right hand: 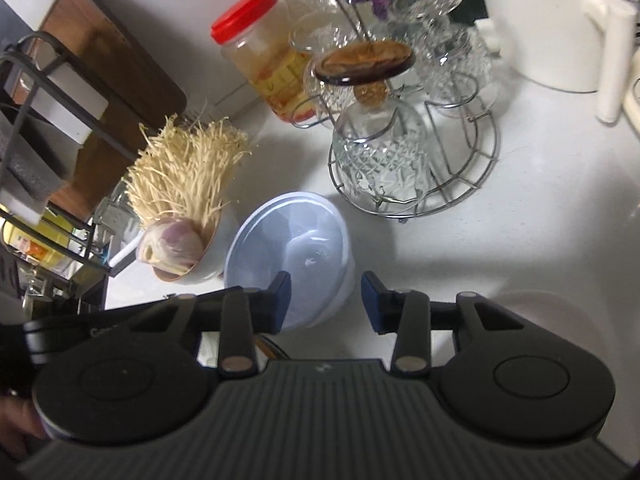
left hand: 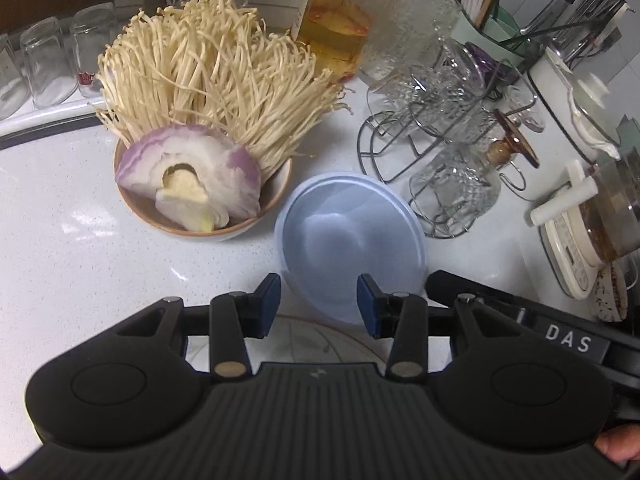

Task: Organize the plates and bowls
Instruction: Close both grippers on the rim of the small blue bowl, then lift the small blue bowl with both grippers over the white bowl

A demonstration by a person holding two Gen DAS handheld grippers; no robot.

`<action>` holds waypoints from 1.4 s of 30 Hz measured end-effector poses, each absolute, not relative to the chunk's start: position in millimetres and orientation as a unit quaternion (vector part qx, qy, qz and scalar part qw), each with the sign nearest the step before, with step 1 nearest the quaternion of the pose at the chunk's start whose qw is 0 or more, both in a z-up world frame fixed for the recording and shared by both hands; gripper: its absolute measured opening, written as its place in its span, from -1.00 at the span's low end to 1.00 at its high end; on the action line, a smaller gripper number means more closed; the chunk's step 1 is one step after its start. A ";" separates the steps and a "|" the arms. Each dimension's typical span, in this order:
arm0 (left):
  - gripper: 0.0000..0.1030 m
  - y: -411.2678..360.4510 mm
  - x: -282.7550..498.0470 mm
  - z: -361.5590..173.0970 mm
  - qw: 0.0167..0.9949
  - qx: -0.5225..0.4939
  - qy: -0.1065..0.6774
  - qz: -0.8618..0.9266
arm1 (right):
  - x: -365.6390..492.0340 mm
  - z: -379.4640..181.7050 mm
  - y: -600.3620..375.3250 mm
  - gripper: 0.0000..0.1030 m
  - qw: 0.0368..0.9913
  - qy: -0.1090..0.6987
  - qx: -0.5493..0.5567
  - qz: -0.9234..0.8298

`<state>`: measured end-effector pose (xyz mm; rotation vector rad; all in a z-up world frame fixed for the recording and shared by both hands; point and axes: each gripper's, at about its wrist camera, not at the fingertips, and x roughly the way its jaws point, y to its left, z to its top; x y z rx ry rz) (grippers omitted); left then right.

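Note:
A pale blue plastic bowl (left hand: pixel 350 240) stands on the white counter; it also shows in the right wrist view (right hand: pixel 290 252). Left of it a beige bowl (left hand: pixel 200 228) holds enoki mushrooms and a cut purple onion; the right wrist view shows it too (right hand: pixel 192 272). My left gripper (left hand: pixel 319 304) is open and empty, hovering above the blue bowl's near rim. My right gripper (right hand: pixel 326 300) is open and empty over the blue bowl's near right edge. A patterned plate (left hand: pixel 316 340) shows partly under the left gripper.
A wire rack with upturned crystal glasses (left hand: pixel 440 152) stands right of the blue bowl, also in the right wrist view (right hand: pixel 400 152). A red-lidded jar (left hand: pixel 344 20) stands behind. Upturned glasses (left hand: pixel 52 64) line the far left. A white kettle (right hand: pixel 540 24) and appliances stand at the right.

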<state>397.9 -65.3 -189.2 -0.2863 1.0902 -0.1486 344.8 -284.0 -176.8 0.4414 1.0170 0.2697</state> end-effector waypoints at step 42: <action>-0.30 -95.1 406.1 -153.6 0.845 -0.102 0.514 -0.112 | 350.1 -173.0 -298.4 -0.57 0.834 0.494 0.219 0.113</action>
